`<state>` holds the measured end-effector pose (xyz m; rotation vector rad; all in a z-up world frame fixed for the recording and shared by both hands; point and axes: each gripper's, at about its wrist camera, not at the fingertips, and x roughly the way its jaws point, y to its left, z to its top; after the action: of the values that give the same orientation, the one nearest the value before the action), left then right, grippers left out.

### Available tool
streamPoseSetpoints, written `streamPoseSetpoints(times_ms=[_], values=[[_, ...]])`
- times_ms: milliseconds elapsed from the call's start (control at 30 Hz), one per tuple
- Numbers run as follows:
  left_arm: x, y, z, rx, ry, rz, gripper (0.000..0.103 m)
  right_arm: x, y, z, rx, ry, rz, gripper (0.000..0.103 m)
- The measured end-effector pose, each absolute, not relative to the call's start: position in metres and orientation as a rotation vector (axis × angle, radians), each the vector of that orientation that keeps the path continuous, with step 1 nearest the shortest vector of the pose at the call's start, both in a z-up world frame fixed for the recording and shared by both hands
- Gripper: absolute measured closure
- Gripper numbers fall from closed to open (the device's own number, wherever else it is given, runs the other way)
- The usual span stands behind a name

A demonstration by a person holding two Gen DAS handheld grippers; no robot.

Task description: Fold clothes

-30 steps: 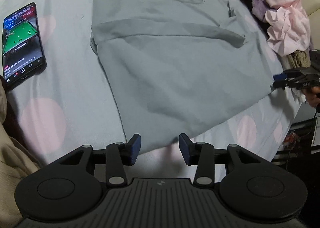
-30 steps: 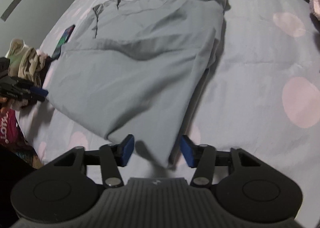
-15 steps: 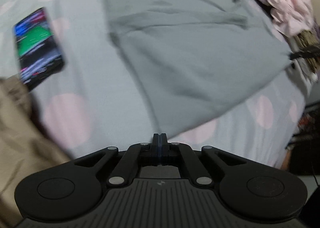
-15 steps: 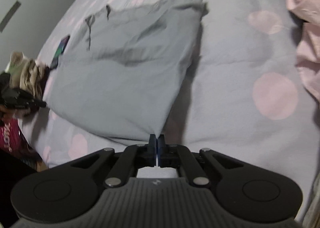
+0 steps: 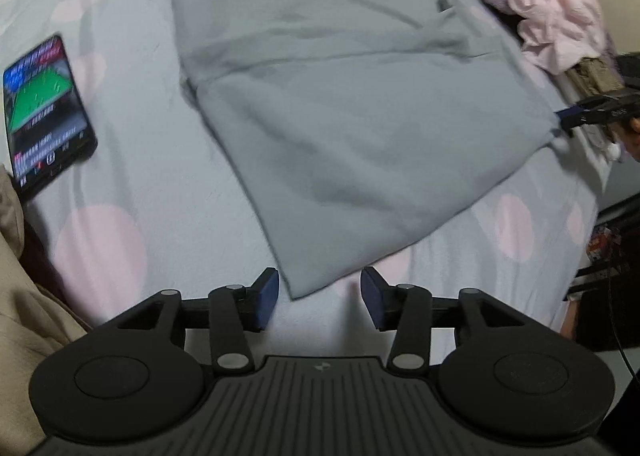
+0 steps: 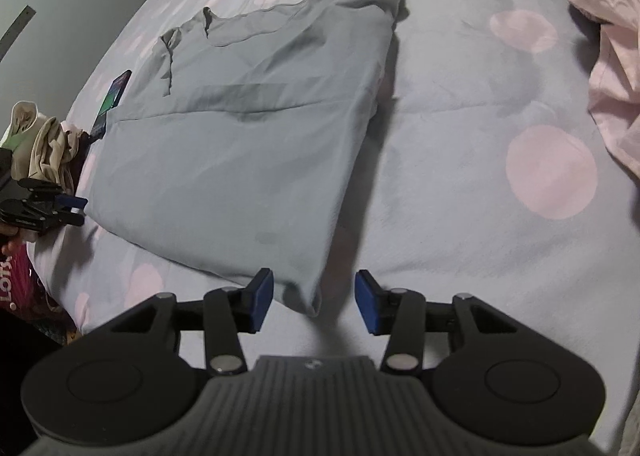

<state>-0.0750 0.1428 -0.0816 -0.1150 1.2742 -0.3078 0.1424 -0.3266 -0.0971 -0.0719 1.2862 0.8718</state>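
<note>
**Grey shirt lying part-folded on the bed, both tools released at its near corners**

The grey shirt is lying flat on the spotted bed sheet, with its neckline at the far end and its hem pointing toward the cameras. A crease is running across its middle, and its sides appear to be tucked in so that it is forming a rough rectangle; that suggests a garment partway through folding, with at least a crosswise fold, hem toward collar, probably left to make. How many layers are lying under the top panel cannot be told. The cloth is looking thin, soft and mostly smooth, with light wrinkling near the collar.

The left tool is hovering with its jaws spread wide, one near corner of the hem sitting between them but not gripped. The right tool is likewise standing open, straddling the other near corner.

A phone with a lit screen is lying beside the shirt, and a heap of pink clothes is waiting at the bed's edge, so more folding seems to remain.
</note>
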Motion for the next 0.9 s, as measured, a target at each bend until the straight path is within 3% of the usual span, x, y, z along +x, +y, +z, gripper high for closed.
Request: streamPoseSetpoints(times_ms=[133,400,900], values=[[-0.071,0.151,-0.087,-0.232,1.267,-0.290,0.054,0.136,-0.319,-0.107,-0.079,1.309,0.899,0.051],[-0.060,0.173,-0.097,-0.514,1.253,-0.241,0.054,0.141,-0.324,-0.121,0.113,1.321,0.857,0.051],[-0.061,0.187,-0.117,-0.705,1.195,-0.231,0.056,0.148,-0.343,-0.136,0.417,1.364,0.823,0.053]])
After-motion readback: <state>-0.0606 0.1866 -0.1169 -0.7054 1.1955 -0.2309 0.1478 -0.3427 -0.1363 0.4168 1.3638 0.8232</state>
